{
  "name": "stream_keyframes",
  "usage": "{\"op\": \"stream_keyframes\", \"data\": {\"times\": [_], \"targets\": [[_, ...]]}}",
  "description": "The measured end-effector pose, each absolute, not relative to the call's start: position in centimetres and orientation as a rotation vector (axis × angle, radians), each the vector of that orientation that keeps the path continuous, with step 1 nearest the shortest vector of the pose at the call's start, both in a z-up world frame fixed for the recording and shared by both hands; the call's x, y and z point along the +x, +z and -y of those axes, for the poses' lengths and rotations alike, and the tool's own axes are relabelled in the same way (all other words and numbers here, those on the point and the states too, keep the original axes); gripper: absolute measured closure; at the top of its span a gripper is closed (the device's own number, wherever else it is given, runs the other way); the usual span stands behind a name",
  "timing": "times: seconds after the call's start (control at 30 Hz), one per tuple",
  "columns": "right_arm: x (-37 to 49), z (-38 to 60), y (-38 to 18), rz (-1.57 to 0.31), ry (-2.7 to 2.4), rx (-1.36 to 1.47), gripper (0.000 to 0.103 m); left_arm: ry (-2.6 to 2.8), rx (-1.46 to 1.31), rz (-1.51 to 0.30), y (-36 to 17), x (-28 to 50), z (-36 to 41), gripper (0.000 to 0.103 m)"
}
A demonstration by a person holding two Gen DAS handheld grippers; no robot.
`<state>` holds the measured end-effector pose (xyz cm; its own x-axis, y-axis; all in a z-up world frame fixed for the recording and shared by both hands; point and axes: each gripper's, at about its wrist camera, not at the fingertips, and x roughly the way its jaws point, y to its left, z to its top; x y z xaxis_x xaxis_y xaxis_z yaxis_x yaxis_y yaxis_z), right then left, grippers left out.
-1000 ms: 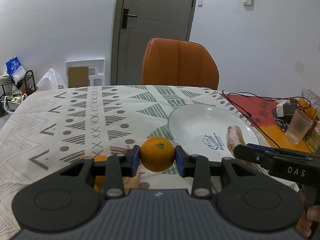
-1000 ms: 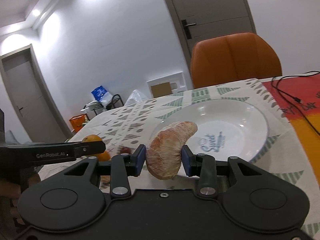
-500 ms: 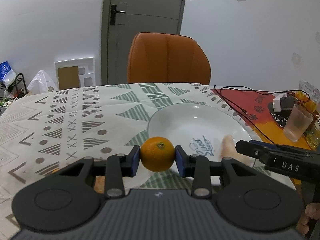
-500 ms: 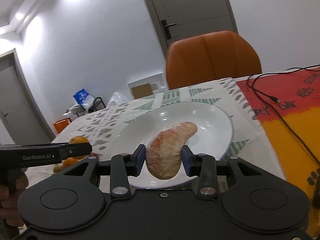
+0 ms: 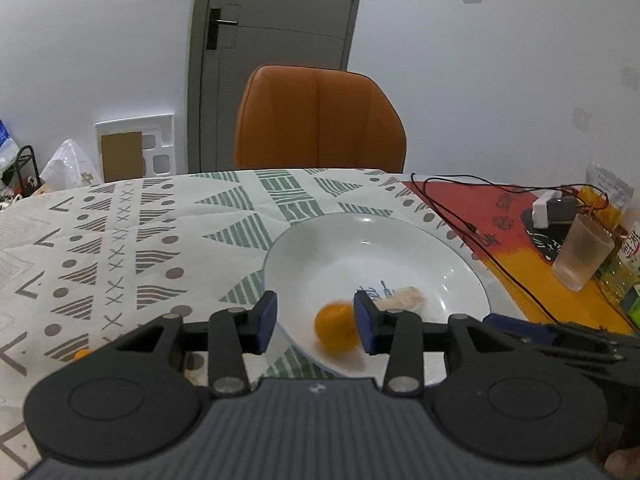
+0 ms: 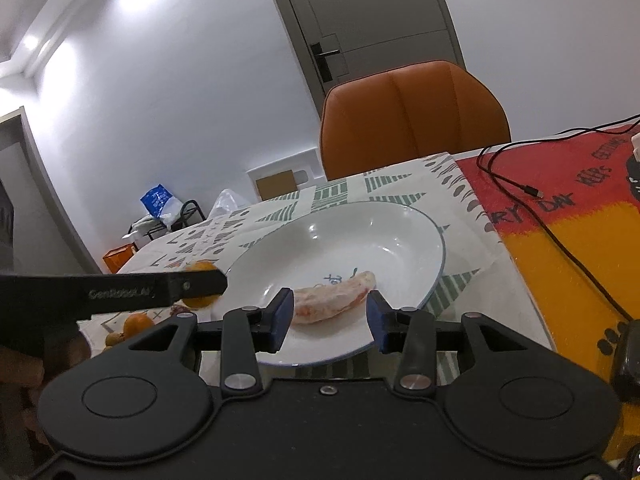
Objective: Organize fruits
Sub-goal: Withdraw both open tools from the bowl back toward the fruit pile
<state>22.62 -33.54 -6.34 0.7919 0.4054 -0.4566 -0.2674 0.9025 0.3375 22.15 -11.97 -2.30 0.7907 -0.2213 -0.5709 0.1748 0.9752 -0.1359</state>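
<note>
Both grippers stand over the white plate (image 5: 460,264) and both have just been opening. The left gripper (image 5: 316,316) has its fingers spread clear of the orange (image 5: 335,330), which shows blurred between them, low against the near inner slope of the plate; it looks freshly let go and may not have settled. The right gripper (image 6: 330,316) also has its fingers parted, and the peeled pomelo segment (image 6: 332,299) lies between them on the plate floor, touching neither pad.

So two fruits appear to be in the plate. The job is not finished: in the right wrist view more small oranges (image 6: 136,323) sit on the patterned tablecloth (image 5: 120,240) off the plate's left side, partly behind the left gripper's body, and something small and brownish is beside them that I cannot name. Those still need fetching.

On the far right of the bench a frosted cup (image 5: 582,254) and a black cable (image 5: 452,208) lie well apart from the plate, out of the way.
</note>
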Motion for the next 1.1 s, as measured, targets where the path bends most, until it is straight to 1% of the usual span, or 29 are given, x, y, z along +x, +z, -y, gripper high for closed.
{"op": "stream_keyframes", "data": {"times": [0.1, 0.17, 0.23, 0.27, 0.3, 0.43, 0.53, 0.6, 0.67, 0.73, 0.8, 0.87, 1.1], "targets": [[22.5, 33.4, -6.3, -0.553, 0.369, 0.265, 0.061, -0.190, -0.085, -0.621, -2.1, 21.7, 11.2, 0.061], [22.4, 33.2, -6.3, -0.553, 0.372, 0.267, 0.059, -0.179, -0.095, -0.621, -1.9, 21.3, 10.5, 0.058], [22.1, 32.9, -6.2, -0.550, 0.374, 0.267, 0.057, -0.166, -0.100, -0.620, -1.9, 20.9, 10.0, 0.050], [22.0, 32.8, -6.2, -0.548, 0.374, 0.266, 0.054, -0.160, -0.102, -0.617, -1.8, 20.7, 9.8, 0.048], [21.9, 32.7, -6.1, -0.548, 0.374, 0.265, 0.052, -0.153, -0.107, -0.613, -1.7, 20.3, 9.5, 0.044], [21.4, 32.3, -6.1, -0.551, 0.378, 0.262, 0.049, -0.122, -0.119, -0.598, -1.5, 19.4, 8.4, 0.029], [21.0, 31.9, -5.9, -0.547, 0.376, 0.259, 0.041, -0.103, -0.126, -0.586, -1.4, 18.6, 7.7, 0.024], [20.7, 31.7, -5.8, -0.540, 0.374, 0.254, 0.034, -0.090, -0.131, -0.578, -1.3, 18.1, 7.1, 0.022], [20.4, 31.4, -5.6, -0.536, 0.372, 0.251, 0.030, -0.078, -0.158, -0.566, -1.3, 17.6, 6.3, 0.017], [20.1, 31.1, -5.5, -0.536, 0.375, 0.252, 0.024, -0.059, -0.194, -0.548, -1.2, 17.1, 5.4, 0.008], [19.8, 30.7, -5.3, -0.529, 0.378, 0.254, 0.009, -0.036, -0.204, -0.534, -1.1, 16.7, 4.7, 0.007], [19.4, 30.5, -5.1, -0.511, 0.380, 0.264, 0.000, -0.019, -0.204, -0.527, -1.0, 16.4, 4.0, 0.005], [19.1, 29.1, -4.8, -0.516, 0.383, 0.258, 0.000, 0.014, -0.218, -0.533, -1.0, 15.4, 2.0, 0.002]]}}
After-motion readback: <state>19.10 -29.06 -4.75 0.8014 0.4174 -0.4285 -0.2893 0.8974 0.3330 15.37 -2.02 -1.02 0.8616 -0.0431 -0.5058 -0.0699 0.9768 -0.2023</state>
